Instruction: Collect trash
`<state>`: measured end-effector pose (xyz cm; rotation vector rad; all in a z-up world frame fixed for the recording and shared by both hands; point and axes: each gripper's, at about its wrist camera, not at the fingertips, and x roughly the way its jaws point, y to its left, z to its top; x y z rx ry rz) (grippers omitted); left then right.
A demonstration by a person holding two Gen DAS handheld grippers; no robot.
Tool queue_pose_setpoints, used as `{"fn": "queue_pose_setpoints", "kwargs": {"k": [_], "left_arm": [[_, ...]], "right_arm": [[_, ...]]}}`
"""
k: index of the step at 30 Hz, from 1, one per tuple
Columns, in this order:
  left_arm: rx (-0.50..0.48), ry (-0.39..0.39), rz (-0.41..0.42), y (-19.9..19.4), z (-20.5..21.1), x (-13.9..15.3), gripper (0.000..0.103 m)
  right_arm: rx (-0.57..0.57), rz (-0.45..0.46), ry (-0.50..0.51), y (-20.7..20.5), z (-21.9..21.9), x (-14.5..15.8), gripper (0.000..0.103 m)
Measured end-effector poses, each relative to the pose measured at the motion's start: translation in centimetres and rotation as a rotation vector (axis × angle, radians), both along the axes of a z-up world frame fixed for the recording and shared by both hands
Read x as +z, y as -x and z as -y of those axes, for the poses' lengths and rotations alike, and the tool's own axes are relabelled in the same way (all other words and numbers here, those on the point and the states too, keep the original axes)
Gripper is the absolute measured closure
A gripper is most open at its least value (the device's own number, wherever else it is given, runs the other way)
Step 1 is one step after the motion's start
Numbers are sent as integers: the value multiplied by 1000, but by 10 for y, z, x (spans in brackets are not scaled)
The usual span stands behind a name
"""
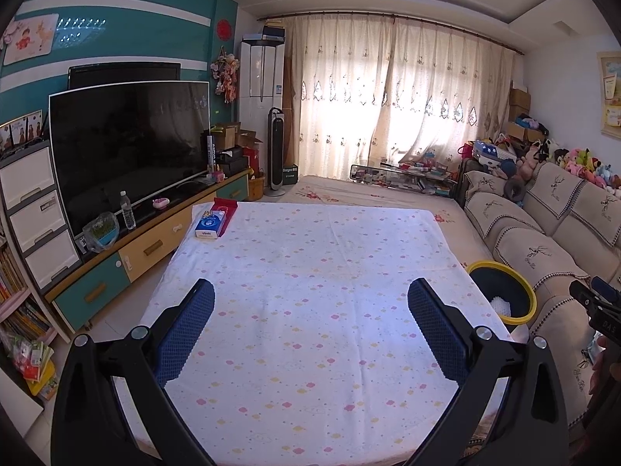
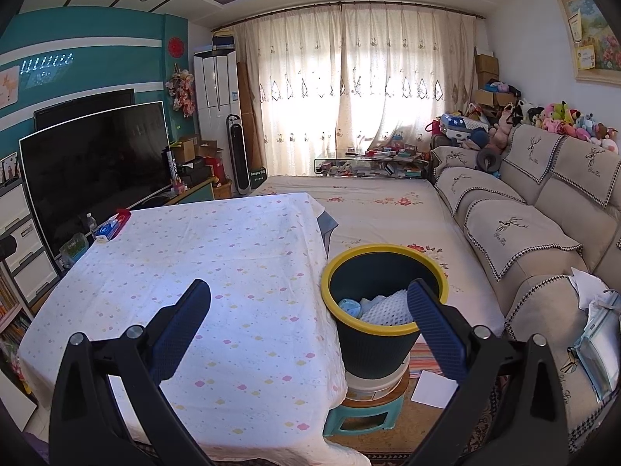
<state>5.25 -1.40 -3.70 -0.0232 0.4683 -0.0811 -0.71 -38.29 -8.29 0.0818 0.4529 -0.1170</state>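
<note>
Our left tongs (image 1: 310, 310) and right tongs (image 2: 308, 306) both gape wide, released and carrying nothing, above a desk (image 1: 310, 256) draped in a dotted cloth. We judge the collecting nearly finished: no loose trash shows on the cloth. The yellow-rimmed bin (image 2: 384, 303) stands just beyond the right tongs' right finger, touching the desk edge, with white and blue trash (image 2: 388, 306) already inside. Far ahead to the left lies a tissue pack (image 1: 211, 223). Next, we would check for leftovers.
</note>
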Motion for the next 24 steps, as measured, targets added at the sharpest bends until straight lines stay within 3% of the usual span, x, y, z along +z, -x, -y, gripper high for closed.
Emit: {"fn": "queue_pose_setpoints", "kwargs": {"k": [24], "left_arm": [[-4, 5, -17, -2, 5, -10, 5]], "right_arm": [[0, -2, -3, -1, -3, 1, 7]]}}
